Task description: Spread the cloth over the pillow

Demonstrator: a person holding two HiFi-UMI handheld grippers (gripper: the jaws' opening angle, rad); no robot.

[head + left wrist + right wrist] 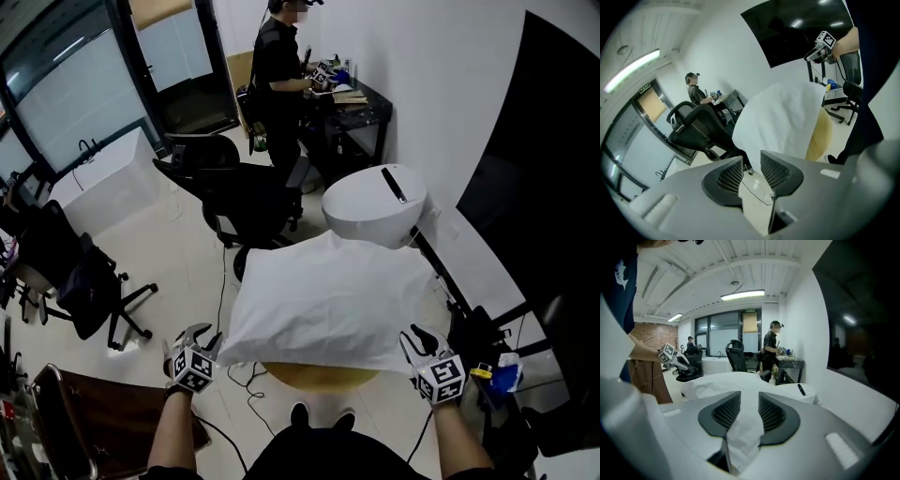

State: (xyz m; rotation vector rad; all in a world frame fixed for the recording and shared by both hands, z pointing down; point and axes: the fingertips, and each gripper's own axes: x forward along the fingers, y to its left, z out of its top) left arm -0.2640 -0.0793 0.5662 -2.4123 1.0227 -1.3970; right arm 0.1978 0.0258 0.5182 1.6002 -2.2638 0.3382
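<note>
Spread looks almost done: white cloth [328, 300] drapes the pillow on the round yellow table [319, 377]. Right gripper [419, 336] clamps the cloth at the table's near-right edge. Left gripper [204, 336] jaws apart, empty. Next: release the right grip.

A person in dark clothes [277, 70] stands at a black tabletop [367, 111] by the white wall, with a black mesh office chair [246, 192] just behind and a second black office chair on castors [89, 281] well apart at the left. Near the wall is a white round drum-shaped stand [370, 211] with a slim black object [395, 185] on top. Lower down, a round yellow wooden tabletop [323, 377] shows its edge, a brown leather seat with metal frame [103, 408] fills the left corner, and thin black cables [251, 394] lie on the pale floor [187, 253].
</note>
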